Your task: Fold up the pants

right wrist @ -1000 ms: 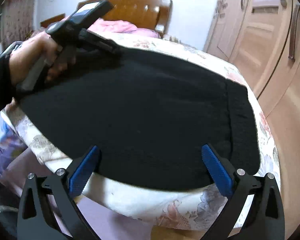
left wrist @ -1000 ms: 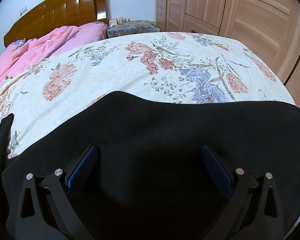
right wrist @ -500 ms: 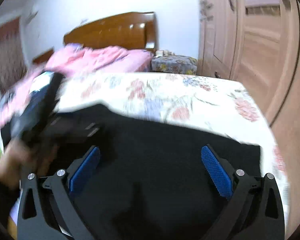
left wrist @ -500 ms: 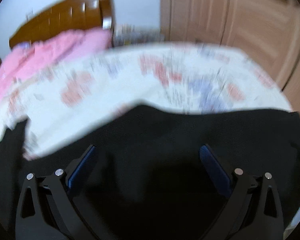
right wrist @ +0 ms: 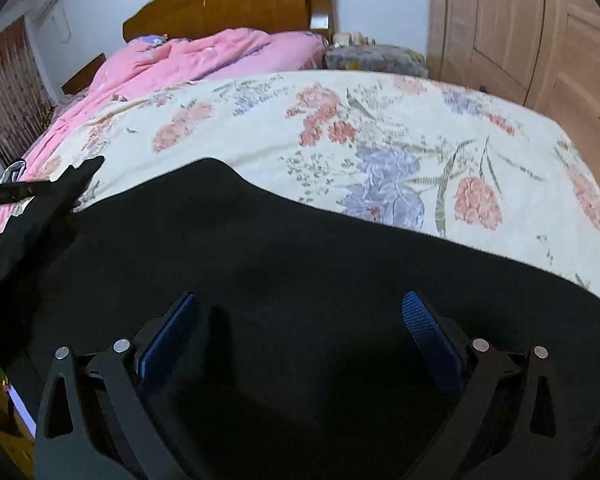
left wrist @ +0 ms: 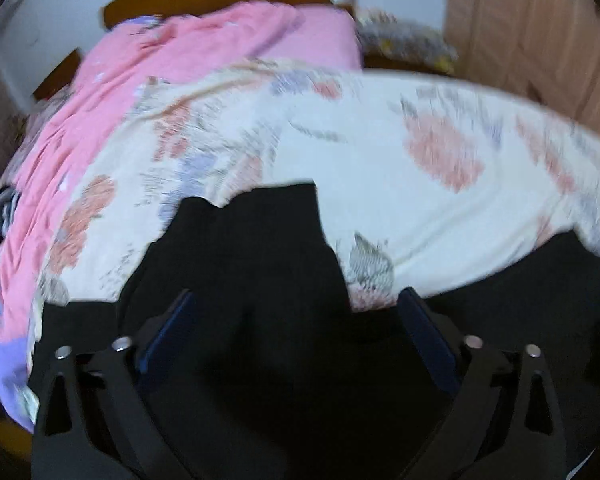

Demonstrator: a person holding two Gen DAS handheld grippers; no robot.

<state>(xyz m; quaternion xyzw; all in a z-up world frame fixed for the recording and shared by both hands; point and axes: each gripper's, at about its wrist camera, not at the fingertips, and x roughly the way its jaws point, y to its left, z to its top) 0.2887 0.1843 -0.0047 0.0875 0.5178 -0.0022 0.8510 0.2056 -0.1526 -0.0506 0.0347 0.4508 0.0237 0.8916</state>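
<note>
Across the near half of the bed [right wrist: 380,128], on its cream floral cover, lie the black pants [right wrist: 260,272], the largest dark mass in both views. Right wrist view: fabric matte, plain, spread flat; far edge runs in one long curve from a rounded hump at upper left down toward the right side of the cover. Left wrist view, blurred: the cloth is uneven here, with a squared flap [left wrist: 260,232] jutting up onto the cover between two notches, and a second dark stretch along the right. Whether that flap is a leg end or a fold I cannot tell from the smear.

Pink quilt [right wrist: 204,56] is bunched at the head of the bed, under the brown wooden headboard [right wrist: 236,4]. Pale wooden wardrobe doors [right wrist: 520,28] stand on the right.

Right gripper [right wrist: 300,332]: jaws wide apart, blue pads clear, black cloth below and between them, nothing pinched. Left gripper [left wrist: 296,328]: jaws also wide, though they have just been closing a little; pants fabric sits between the blue pads, and the pads do not press on it as far as the blur allows. In the right wrist view the left gripper shows as a dark shape at the left edge, over the left end of the pants.
</note>
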